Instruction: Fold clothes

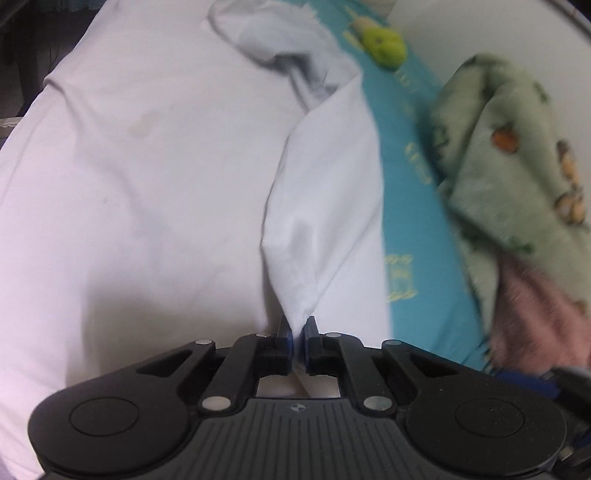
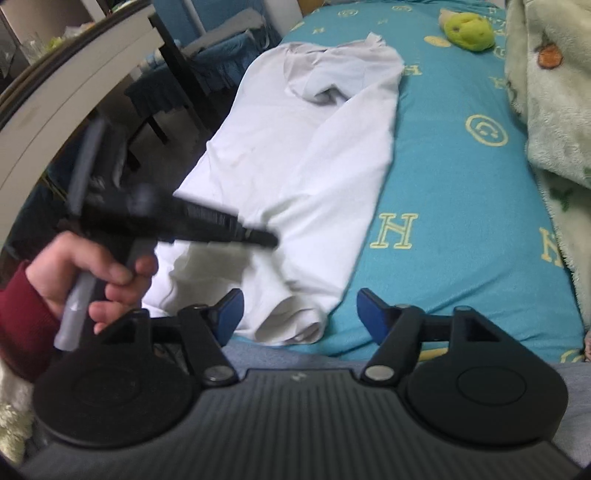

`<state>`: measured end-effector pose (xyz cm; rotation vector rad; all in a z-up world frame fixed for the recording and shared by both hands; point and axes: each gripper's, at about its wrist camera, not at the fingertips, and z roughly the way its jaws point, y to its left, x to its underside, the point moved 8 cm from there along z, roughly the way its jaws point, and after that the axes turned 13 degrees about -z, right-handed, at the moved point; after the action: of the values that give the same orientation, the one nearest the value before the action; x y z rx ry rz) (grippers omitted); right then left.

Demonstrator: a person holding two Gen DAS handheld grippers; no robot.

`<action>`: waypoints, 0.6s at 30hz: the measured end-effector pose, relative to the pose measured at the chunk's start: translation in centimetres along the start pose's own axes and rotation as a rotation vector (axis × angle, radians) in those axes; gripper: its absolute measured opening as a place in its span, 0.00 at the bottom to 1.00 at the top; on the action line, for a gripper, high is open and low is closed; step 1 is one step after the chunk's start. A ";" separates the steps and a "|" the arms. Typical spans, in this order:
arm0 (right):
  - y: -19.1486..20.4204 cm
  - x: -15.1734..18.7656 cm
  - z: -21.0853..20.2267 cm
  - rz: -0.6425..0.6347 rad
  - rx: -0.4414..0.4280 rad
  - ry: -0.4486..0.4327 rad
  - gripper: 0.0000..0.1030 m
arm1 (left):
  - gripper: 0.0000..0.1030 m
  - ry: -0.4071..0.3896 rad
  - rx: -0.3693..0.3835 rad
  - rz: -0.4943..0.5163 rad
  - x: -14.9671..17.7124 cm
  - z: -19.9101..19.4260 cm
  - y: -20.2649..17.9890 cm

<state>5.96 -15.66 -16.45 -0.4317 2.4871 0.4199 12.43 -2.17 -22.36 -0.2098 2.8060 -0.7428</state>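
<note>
A white shirt (image 2: 306, 158) lies spread lengthwise on a turquoise bed sheet (image 2: 454, 192), its collar end far from me. My left gripper (image 1: 297, 332) is shut on a pinched fold of the white shirt (image 1: 321, 206) along its right side, lifting it into a ridge. The same gripper shows in the right wrist view (image 2: 271, 240) as a blurred black tool held by a hand in a red sleeve. My right gripper (image 2: 299, 310) is open and empty, hovering over the shirt's near hem and the sheet.
A green patterned fleece blanket (image 1: 517, 155) is heaped on the right side of the bed, with pink fabric (image 1: 535, 306) under it. A yellow-green plush toy (image 2: 469, 31) lies at the far end. A white table (image 2: 74, 92) and a chair stand left of the bed.
</note>
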 end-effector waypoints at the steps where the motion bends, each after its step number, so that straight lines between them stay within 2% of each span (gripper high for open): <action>1: -0.5 0.0 -0.1 0.026 -0.002 -0.009 0.67 | 0.08 -0.011 -0.012 0.015 0.1 -0.1 -0.1; 2: -1.1 0.0 -0.1 0.055 -0.001 -0.018 0.67 | 0.12 -0.030 -0.027 0.044 0.0 -0.5 -0.5; 4: -2.3 -0.1 -0.3 0.118 0.002 -0.044 0.67 | 0.26 -0.108 -0.082 0.145 -0.1 -1.8 -1.6; 5: -2.9 -0.2 -0.4 0.152 0.004 -0.061 0.67 | 0.39 -0.166 -0.116 0.213 0.0 -2.6 -2.3; 6: -3.5 -0.4 -0.7 0.185 0.004 -0.084 0.67 | 0.47 -0.221 -0.139 0.278 0.1 -3.4 -3.2; 7: -4.0 -0.7 -1.0 0.211 0.011 -0.112 0.67 | 0.49 -0.269 -0.138 0.333 0.4 -4.3 -4.2; 9: -5.1 -1.3 -1.7 0.255 0.032 -0.169 0.68 | 0.52 -0.334 -0.088 0.427 1.6 -5.6 -6.5; 12: -6.5 -2.5 -2.7 0.286 0.046 -0.231 0.68 | 0.55 -0.334 0.042 0.529 4.0 -5.0 -11.2; 14: -7.7 -4.2 -3.5 0.294 0.062 -0.274 0.68 | 0.55 -0.286 0.092 0.581 5.7 -3.8 -13.0; 16: -9.1 -6.7 -4.2 0.296 0.065 -0.319 0.68 | 0.55 -0.231 0.095 0.640 7.3 -2.0 -14.2; 18: -10.6 -9.6 -4.9 0.295 0.054 -0.361 0.69 | 0.55 -0.185 0.044 0.688 8.1 0.1 -14.3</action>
<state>15.28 -24.99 -9.09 0.0364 2.2029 0.4973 5.78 -16.14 -16.80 0.6293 2.4266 -0.5697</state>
